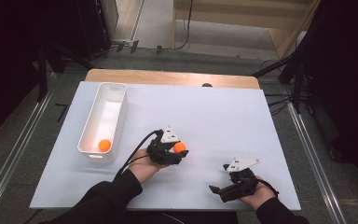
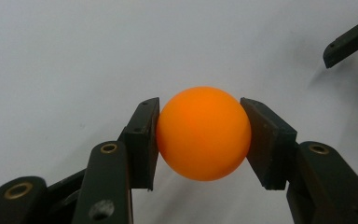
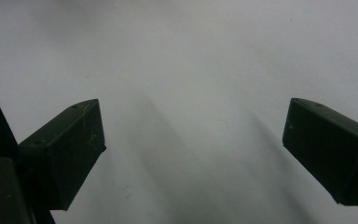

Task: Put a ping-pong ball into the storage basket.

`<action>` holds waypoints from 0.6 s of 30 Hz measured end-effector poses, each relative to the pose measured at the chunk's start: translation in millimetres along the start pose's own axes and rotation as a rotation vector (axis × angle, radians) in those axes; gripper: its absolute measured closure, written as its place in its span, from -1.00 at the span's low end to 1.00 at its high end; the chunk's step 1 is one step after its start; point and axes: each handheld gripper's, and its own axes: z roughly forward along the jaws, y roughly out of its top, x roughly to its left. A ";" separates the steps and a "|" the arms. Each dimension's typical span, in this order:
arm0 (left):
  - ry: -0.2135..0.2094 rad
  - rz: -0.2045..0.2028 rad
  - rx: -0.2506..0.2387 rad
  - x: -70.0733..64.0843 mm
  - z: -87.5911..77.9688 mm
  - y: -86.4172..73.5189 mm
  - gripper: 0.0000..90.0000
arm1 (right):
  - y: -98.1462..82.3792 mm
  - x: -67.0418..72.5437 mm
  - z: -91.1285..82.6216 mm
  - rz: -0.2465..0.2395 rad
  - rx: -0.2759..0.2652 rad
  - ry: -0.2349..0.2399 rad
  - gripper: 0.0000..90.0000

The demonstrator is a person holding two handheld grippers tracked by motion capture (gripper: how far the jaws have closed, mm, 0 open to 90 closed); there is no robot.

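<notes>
The left claw [image 2: 200,135] pinches an orange ball [image 2: 203,133] by thin pad edges; it could squirt free and roll across the tabletop [image 1: 223,116]; the right claw [image 3: 193,154] gapes empty.

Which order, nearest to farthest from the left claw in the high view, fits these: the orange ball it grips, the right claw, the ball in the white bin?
1. The gripped orange ball, between the left claw's jaws.
2. The ball in the bin, to its left, at the near end of the white bin.
3. The right claw, right and nearer the person, open.
</notes>
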 end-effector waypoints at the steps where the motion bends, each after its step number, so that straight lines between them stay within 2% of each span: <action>1: 0.001 -0.003 -0.003 0.2 -1.3 0.6 0.11 | 0.0 0.0 0.0 0.000 0.000 0.000 -0.90; 18: -0.015 -0.016 -0.018 6.2 -17.5 7.4 0.11 | 0.0 -0.1 0.5 -0.002 0.000 0.001 -0.90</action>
